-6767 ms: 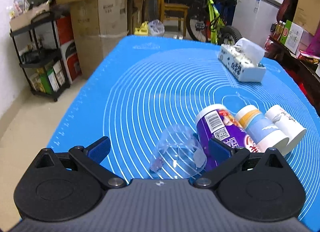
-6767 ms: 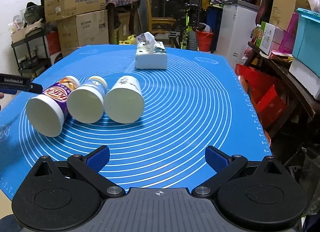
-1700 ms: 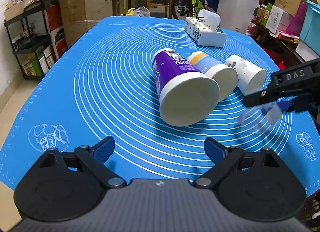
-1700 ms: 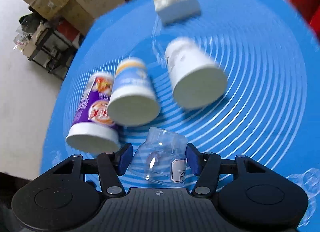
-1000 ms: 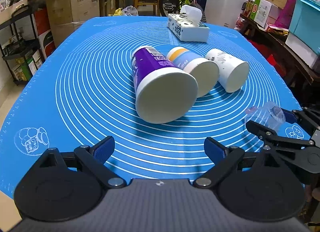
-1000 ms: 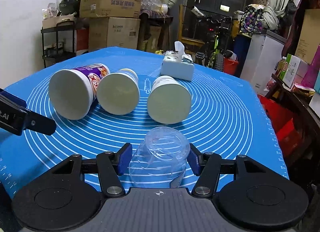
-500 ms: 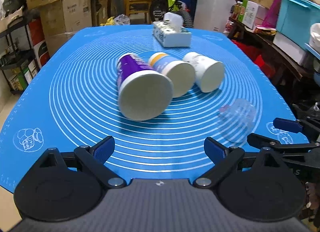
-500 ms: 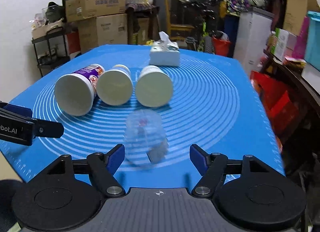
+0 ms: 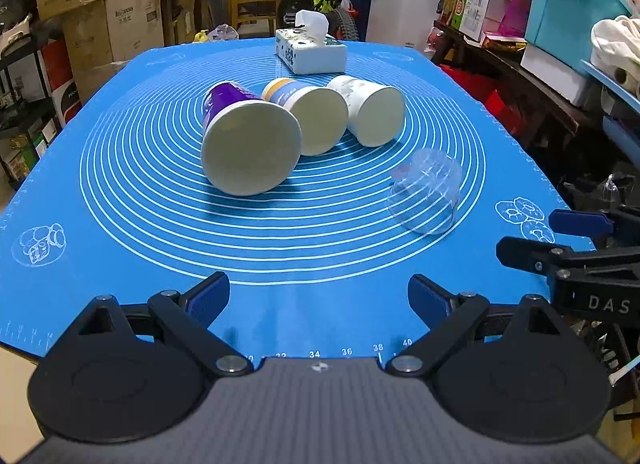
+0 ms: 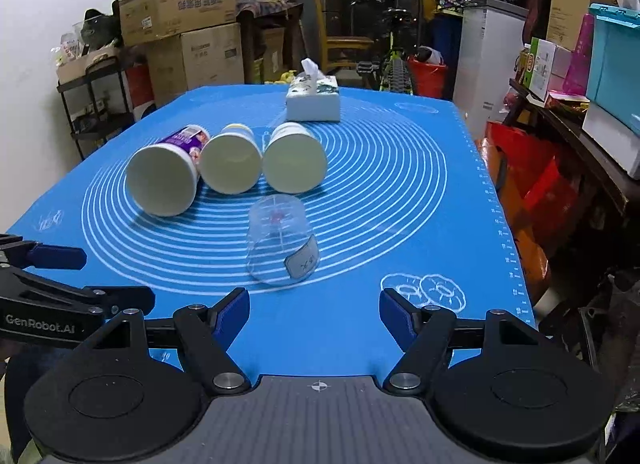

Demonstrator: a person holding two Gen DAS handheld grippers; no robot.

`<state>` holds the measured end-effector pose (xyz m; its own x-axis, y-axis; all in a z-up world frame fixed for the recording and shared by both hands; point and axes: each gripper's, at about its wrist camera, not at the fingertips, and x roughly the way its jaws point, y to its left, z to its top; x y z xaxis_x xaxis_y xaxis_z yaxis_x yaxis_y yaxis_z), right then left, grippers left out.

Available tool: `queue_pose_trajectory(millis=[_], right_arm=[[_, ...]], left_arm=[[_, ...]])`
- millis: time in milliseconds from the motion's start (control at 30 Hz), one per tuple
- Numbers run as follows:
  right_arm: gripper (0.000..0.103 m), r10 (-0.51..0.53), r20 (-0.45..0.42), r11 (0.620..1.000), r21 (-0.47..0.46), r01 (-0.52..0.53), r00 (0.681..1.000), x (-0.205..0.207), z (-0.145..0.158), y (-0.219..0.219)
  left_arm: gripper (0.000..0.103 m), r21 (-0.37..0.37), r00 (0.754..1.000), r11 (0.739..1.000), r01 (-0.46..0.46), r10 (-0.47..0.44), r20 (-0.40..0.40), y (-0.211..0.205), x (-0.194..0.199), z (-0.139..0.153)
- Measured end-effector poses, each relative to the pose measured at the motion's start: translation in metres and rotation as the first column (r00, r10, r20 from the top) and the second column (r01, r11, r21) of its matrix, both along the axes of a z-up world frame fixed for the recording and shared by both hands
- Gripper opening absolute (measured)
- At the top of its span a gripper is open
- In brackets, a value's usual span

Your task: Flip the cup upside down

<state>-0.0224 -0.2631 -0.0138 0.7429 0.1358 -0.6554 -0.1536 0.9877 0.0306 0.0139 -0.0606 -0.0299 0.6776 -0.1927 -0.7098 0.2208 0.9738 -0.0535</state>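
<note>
A clear plastic cup (image 10: 283,242) stands upside down on the blue mat (image 10: 400,191), mouth down, with a small label on its side. It also shows in the left wrist view (image 9: 426,195), right of centre. My right gripper (image 10: 314,314) is open and empty, just behind the cup and apart from it. My left gripper (image 9: 318,298) is open and empty near the mat's front edge, left of the cup. The right gripper's fingers (image 9: 536,252) show at the right edge of the left wrist view.
Three paper cups lie on their sides in a row beyond the clear cup: purple (image 10: 164,179), orange-and-blue (image 10: 230,167), white (image 10: 294,161). A tissue box (image 10: 313,101) stands at the back. Cardboard boxes, shelves and a bicycle surround the table.
My right gripper, shut on the clear cup one second ago, has opened and drawn back, leaving the cup upside down on the mat. My left gripper has pulled back slightly.
</note>
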Motion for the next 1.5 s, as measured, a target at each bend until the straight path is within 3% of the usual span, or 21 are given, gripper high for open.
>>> queue_pose_trajectory(millis=[1500], right_arm=[[0.076,-0.011,-0.046,1.000,-0.011,0.010,0.999,-0.0068,-0.0048,-0.0006]], left_arm=[[0.095,0.020,1.000,1.000,0.007,-0.007,-0.005,-0.0022,-0.0039,-0.0016]])
